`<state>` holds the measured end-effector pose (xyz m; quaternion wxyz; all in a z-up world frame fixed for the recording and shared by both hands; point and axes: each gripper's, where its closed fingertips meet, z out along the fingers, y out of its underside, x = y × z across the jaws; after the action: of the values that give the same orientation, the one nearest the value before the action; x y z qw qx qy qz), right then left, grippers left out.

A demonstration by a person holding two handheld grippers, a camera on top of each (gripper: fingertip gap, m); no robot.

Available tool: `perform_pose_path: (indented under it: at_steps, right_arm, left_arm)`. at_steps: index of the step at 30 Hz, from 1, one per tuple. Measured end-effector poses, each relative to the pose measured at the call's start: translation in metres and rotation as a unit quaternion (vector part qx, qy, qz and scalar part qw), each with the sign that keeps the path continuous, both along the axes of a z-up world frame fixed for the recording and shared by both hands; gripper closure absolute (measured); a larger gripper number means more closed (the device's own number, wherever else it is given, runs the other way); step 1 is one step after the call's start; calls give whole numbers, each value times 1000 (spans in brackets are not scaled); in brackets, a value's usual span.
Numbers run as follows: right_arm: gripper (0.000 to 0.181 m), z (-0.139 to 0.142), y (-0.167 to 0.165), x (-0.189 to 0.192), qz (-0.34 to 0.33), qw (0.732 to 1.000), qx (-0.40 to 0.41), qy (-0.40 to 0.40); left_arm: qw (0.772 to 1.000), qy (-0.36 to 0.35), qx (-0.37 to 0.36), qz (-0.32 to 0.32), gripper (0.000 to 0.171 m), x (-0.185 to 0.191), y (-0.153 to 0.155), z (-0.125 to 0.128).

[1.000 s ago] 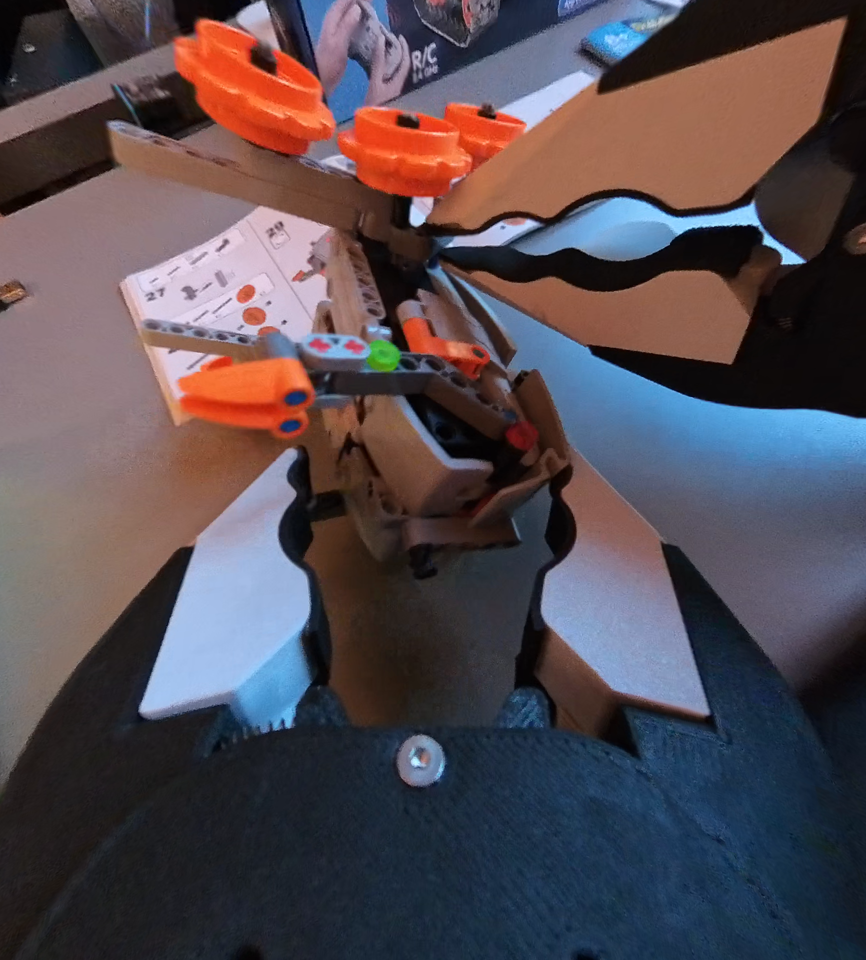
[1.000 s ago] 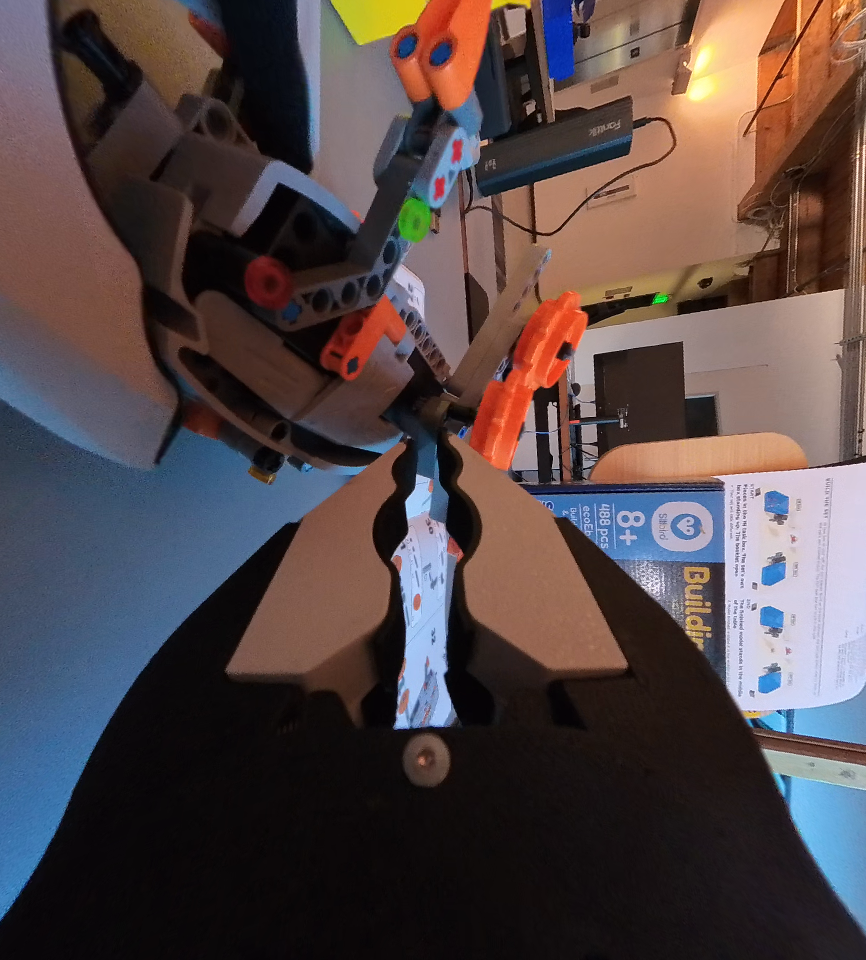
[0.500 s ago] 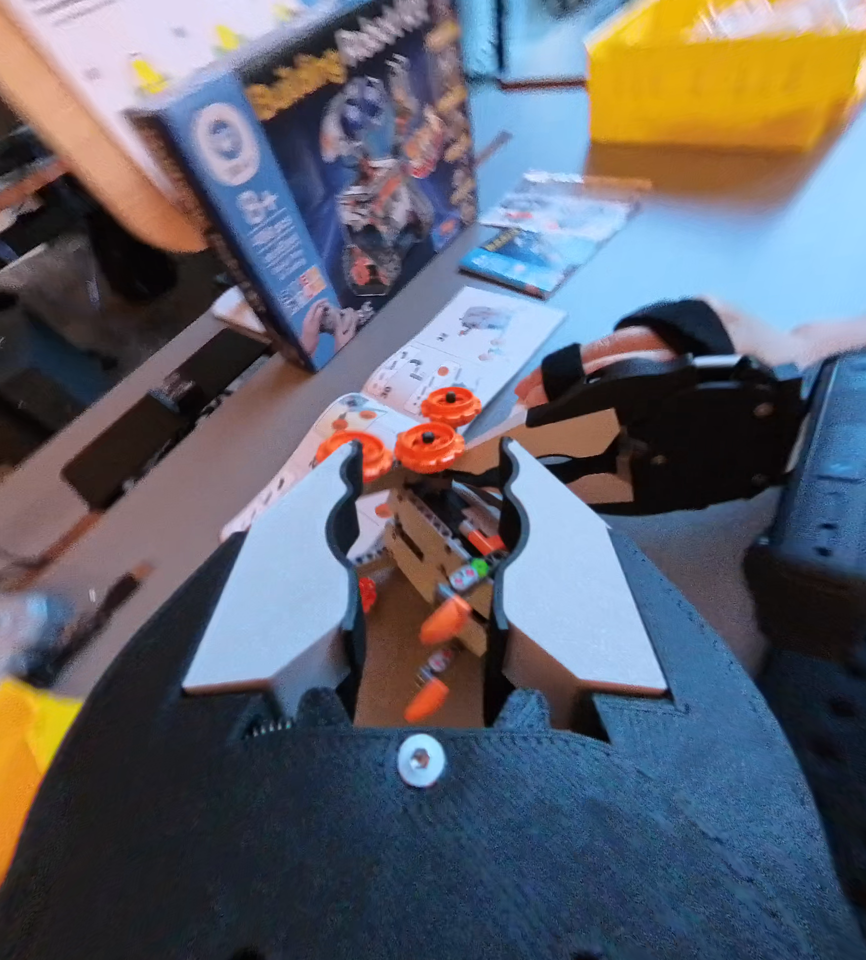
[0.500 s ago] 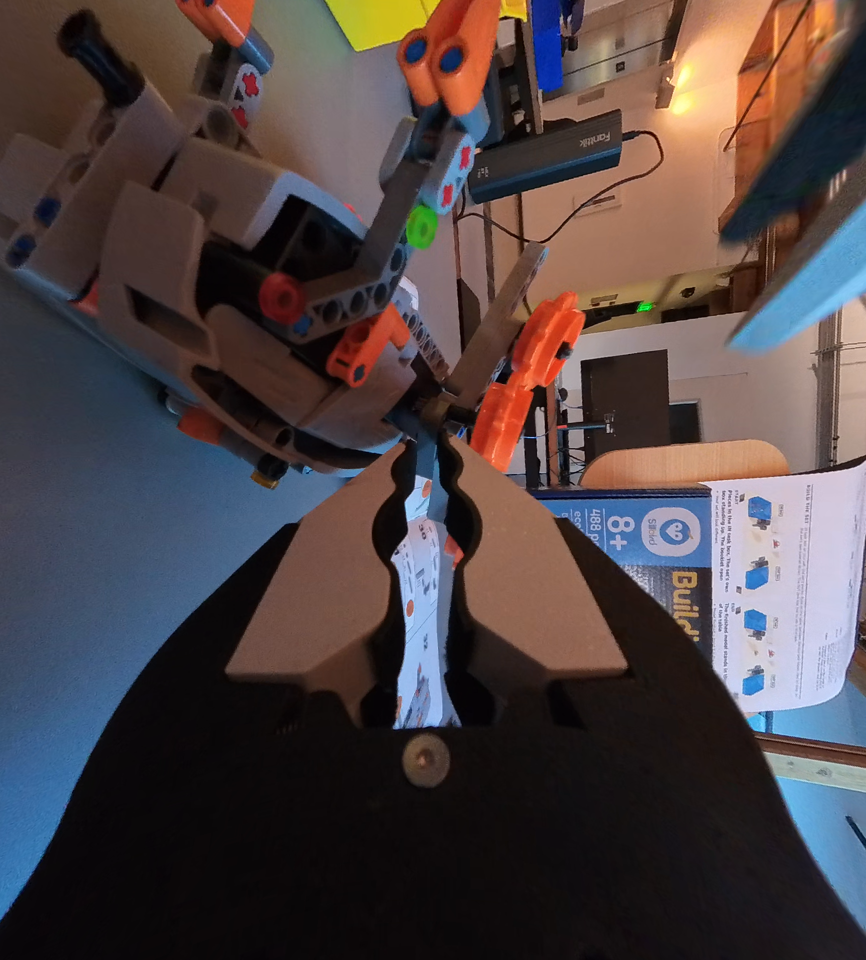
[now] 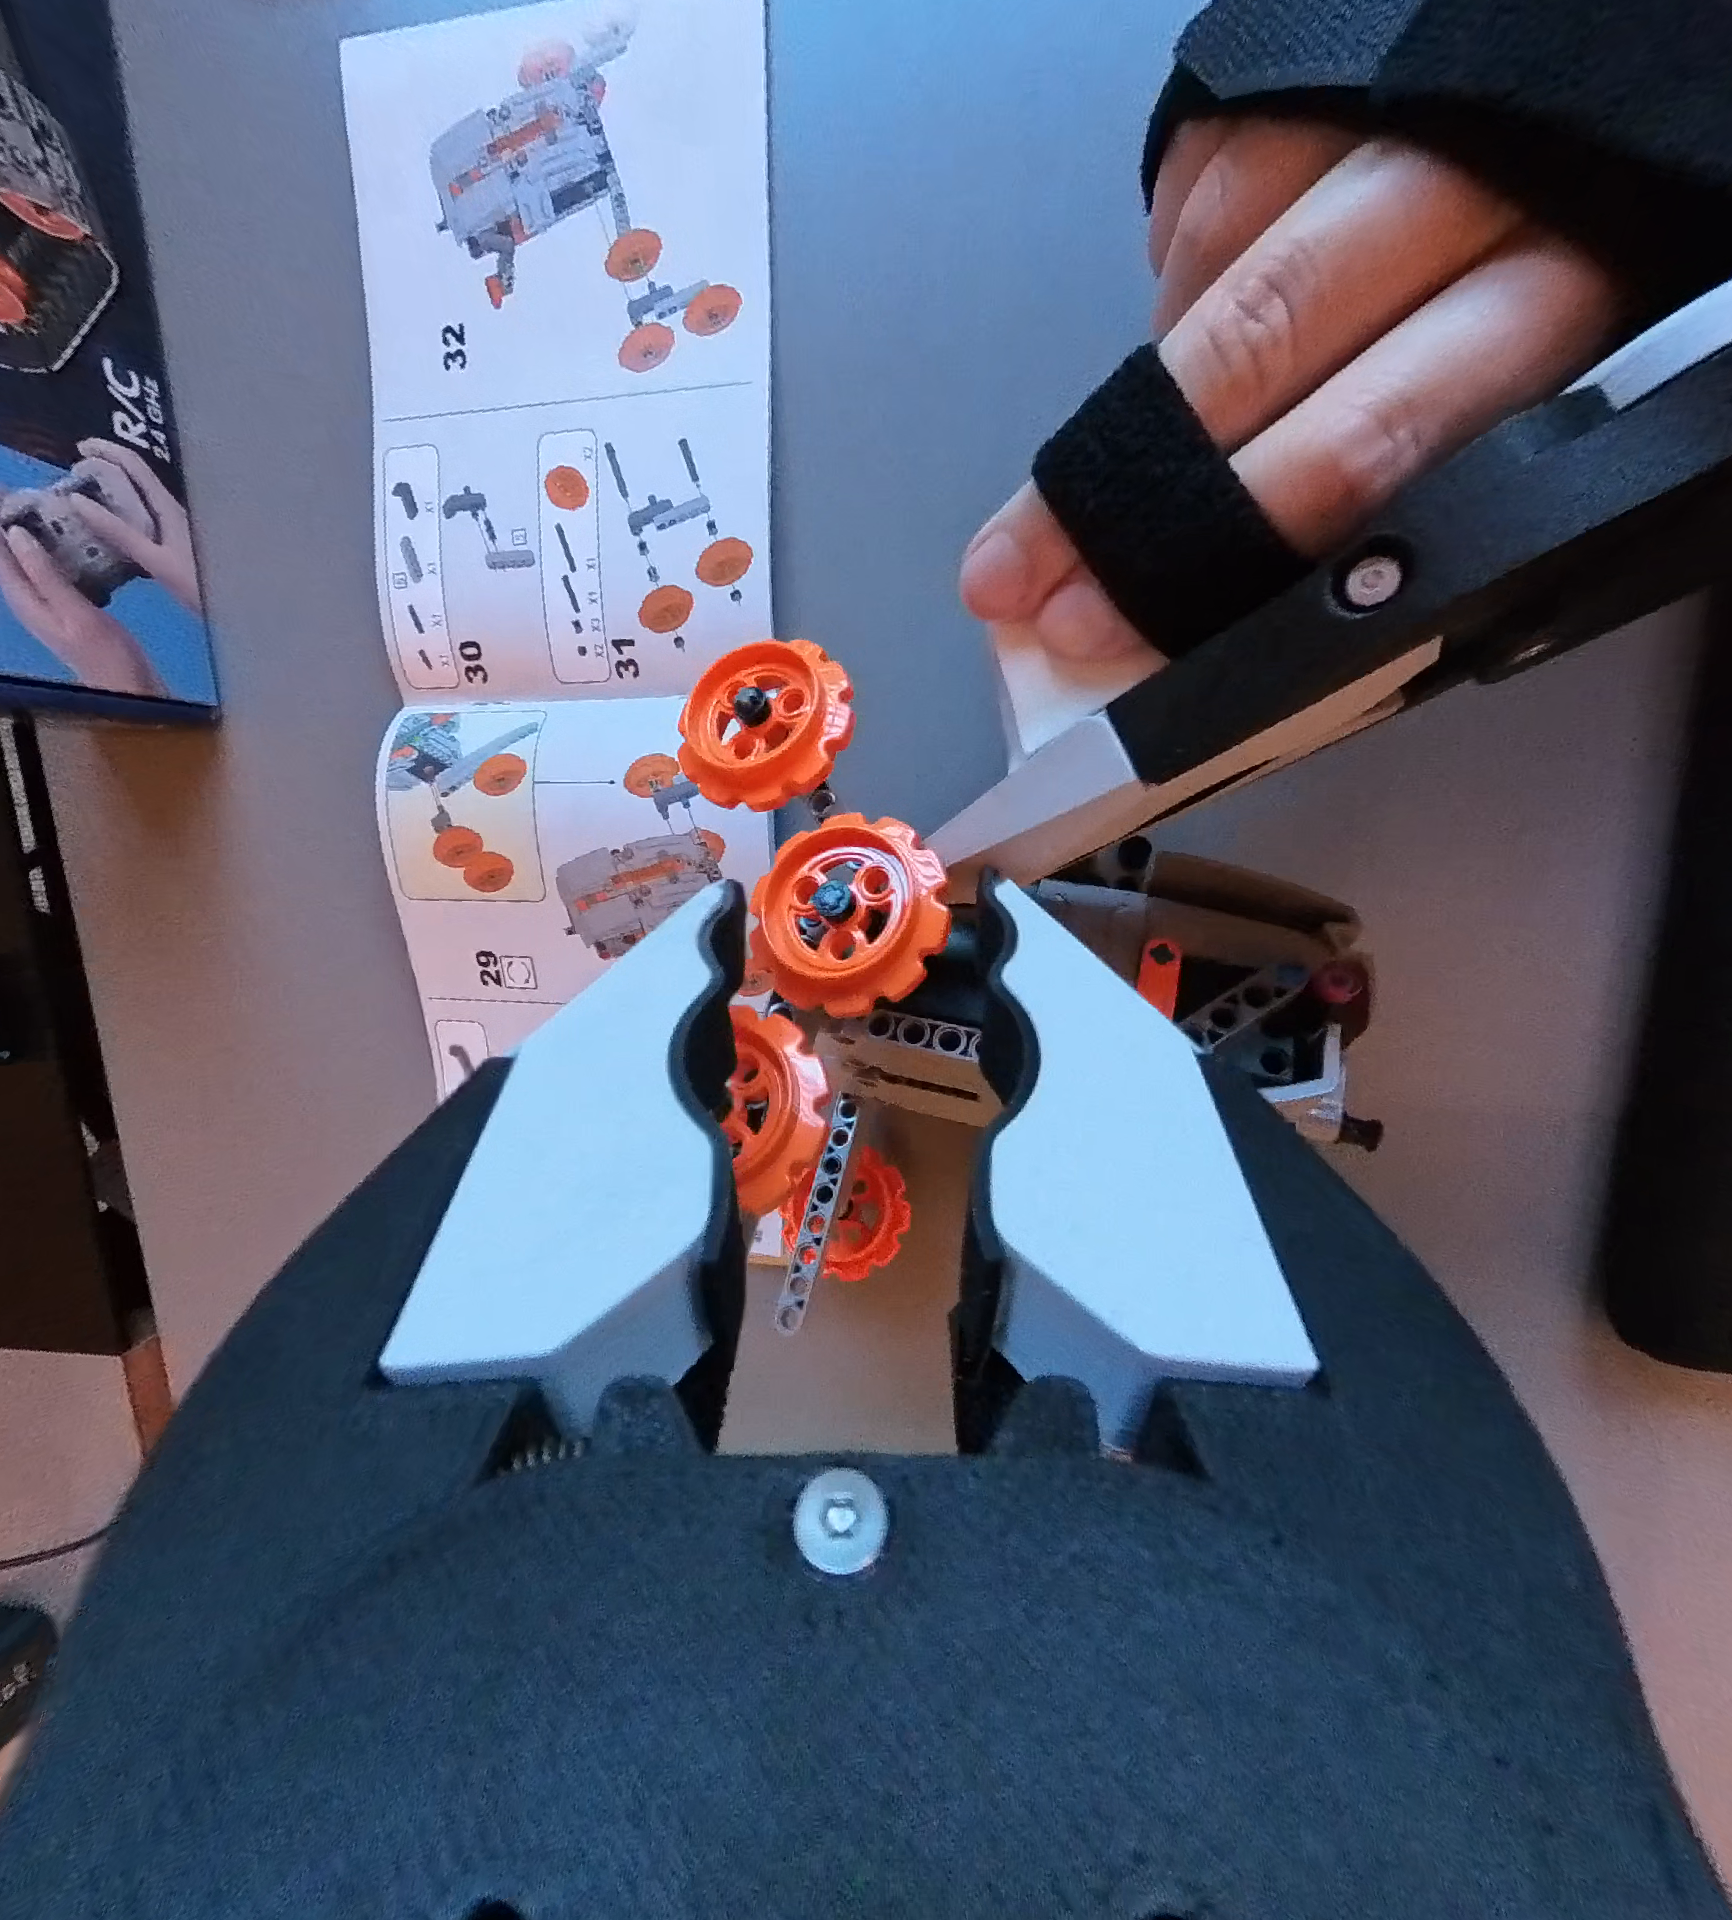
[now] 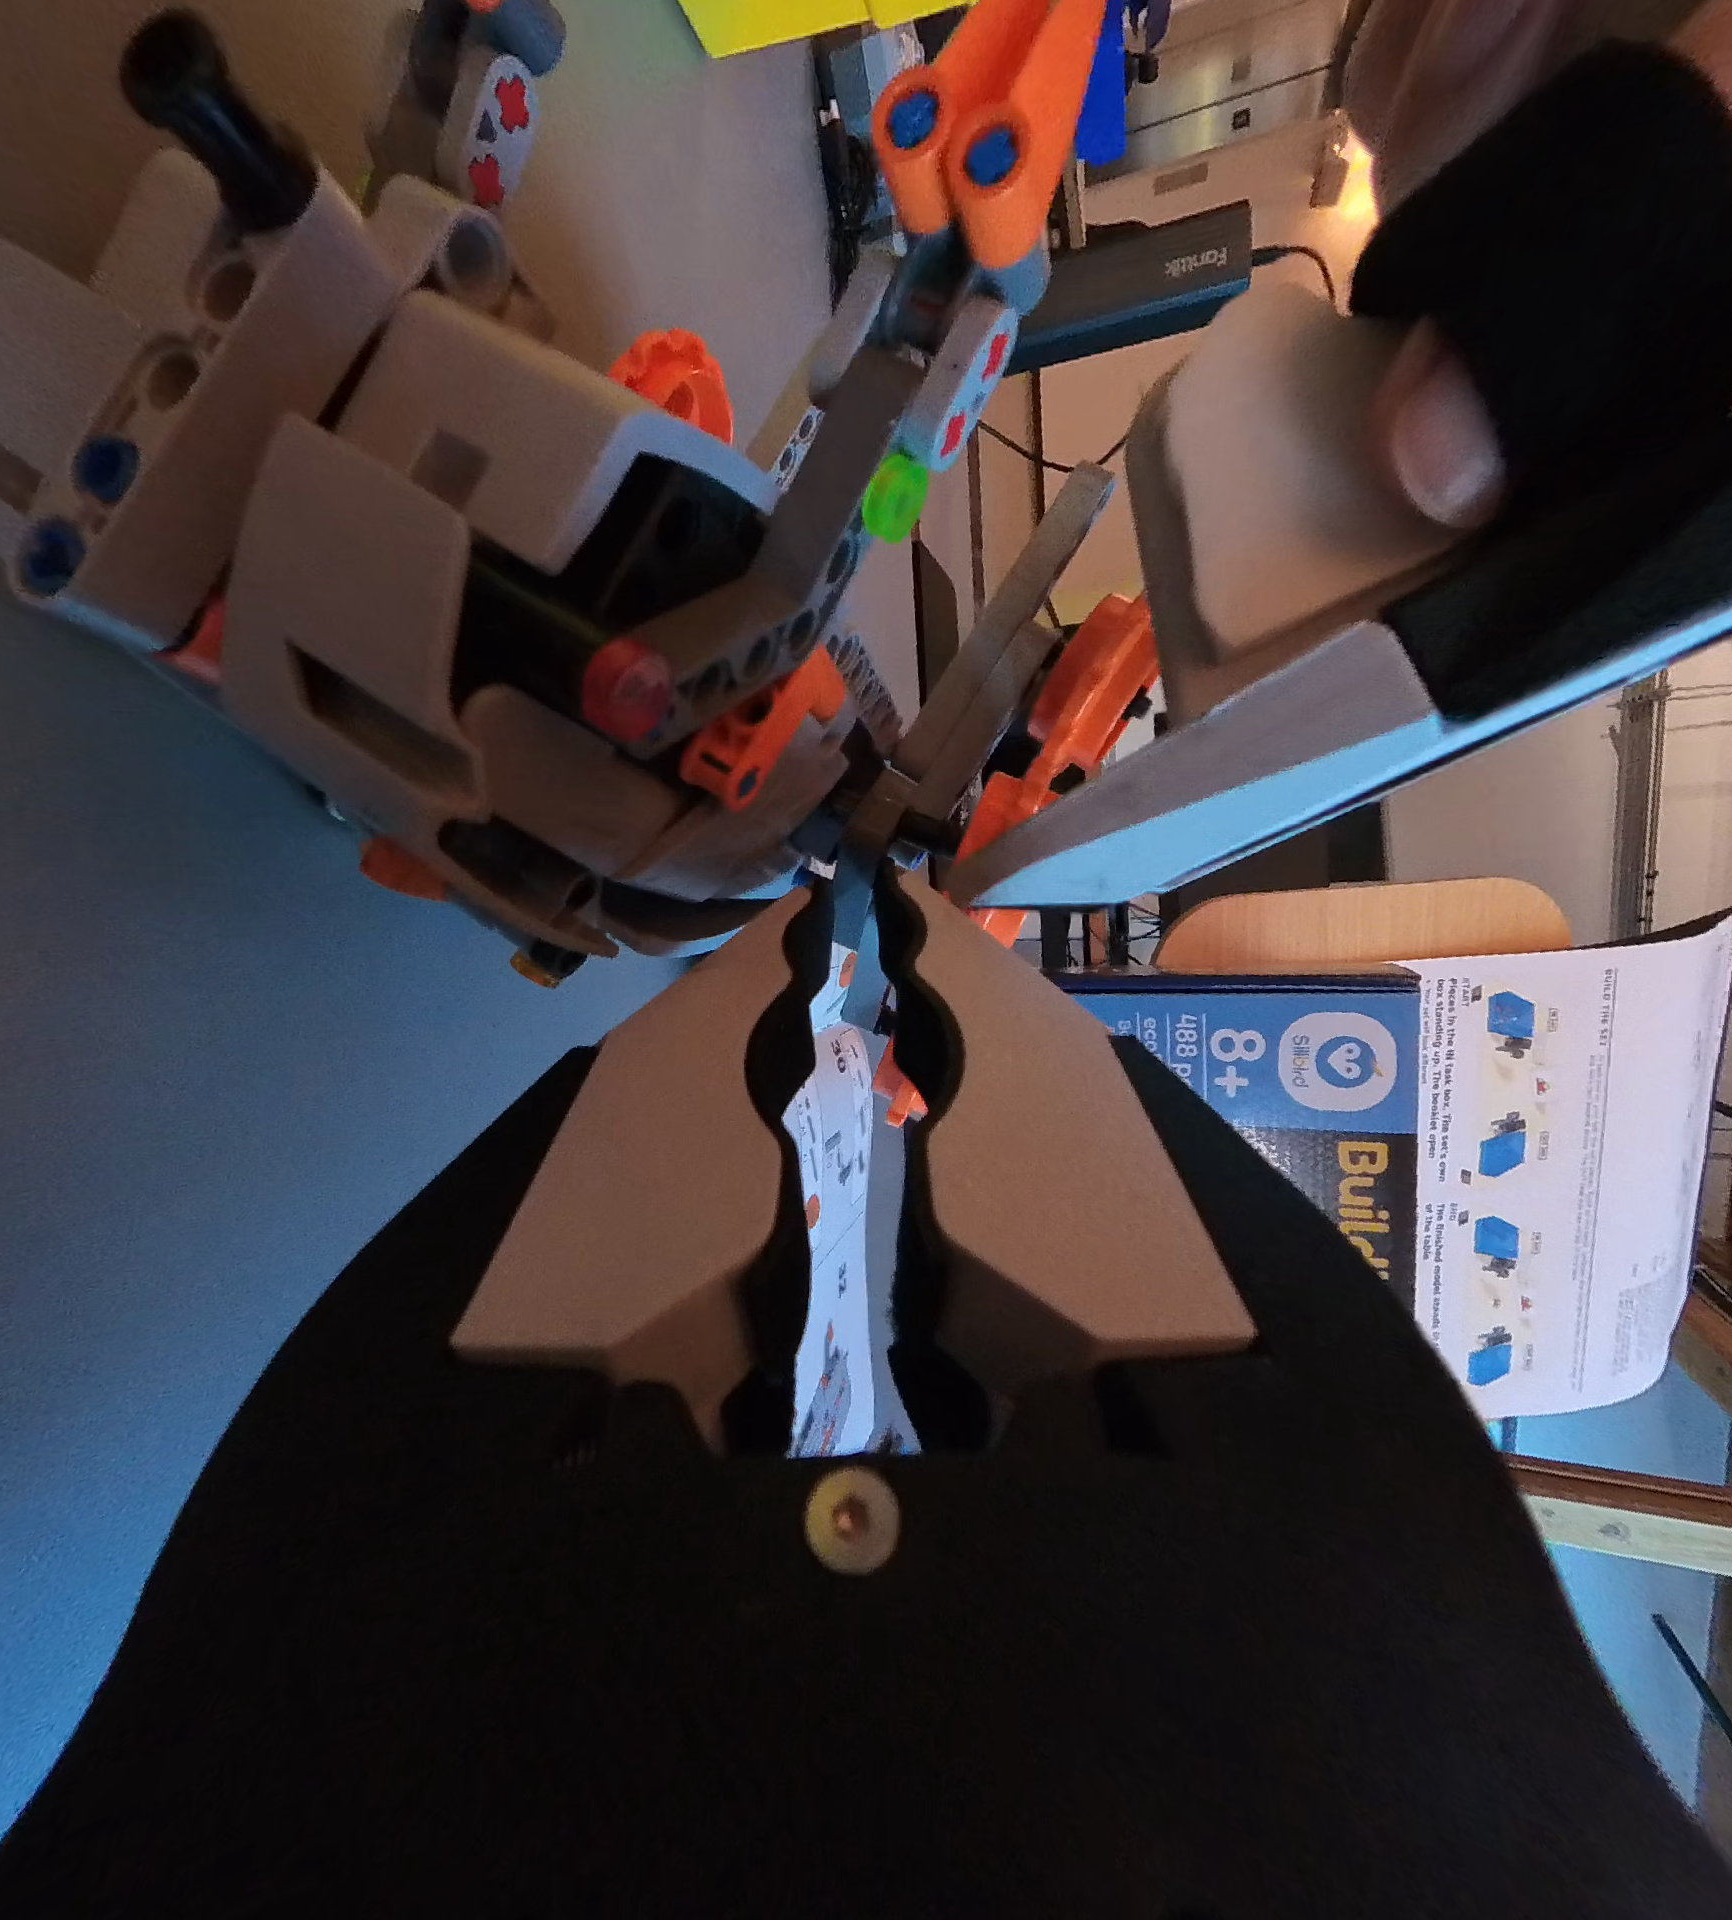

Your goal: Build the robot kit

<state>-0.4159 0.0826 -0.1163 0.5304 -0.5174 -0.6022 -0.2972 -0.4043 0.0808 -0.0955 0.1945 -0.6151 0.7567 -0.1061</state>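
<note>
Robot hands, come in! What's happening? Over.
Left gripper open around orange wheel. Right gripper shut on model's grey axle piece. Instruction booklet underneath.

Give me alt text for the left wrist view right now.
The left gripper hangs open over a grey brick-built model, its jaws either side of an orange toothed wheel. The right gripper reaches in from the upper right, and an open instruction booklet lies on the grey table behind.

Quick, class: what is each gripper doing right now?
Left gripper: open, around the orange wheel, not clamping.
Right gripper: shut on the grey model.
</note>
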Motion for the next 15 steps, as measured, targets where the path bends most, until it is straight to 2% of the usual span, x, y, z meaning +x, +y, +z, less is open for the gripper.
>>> perform_pose_path:
  at_steps: [7,10,15]
  right_arm:
    - [172,2,0,-4,7,1000,11,-5]
    - [172,2,0,-5,5,1000,15,-9]
    - [171,2,-2,-9,14,1000,16,-5]
  left_arm:
    - [999,29,-20,-7,125,-6,2,-2]
    - [999,44,-22,-13,133,-7,2,-2]
    - [998,61,-21,-23,134,-12,-1,-2]
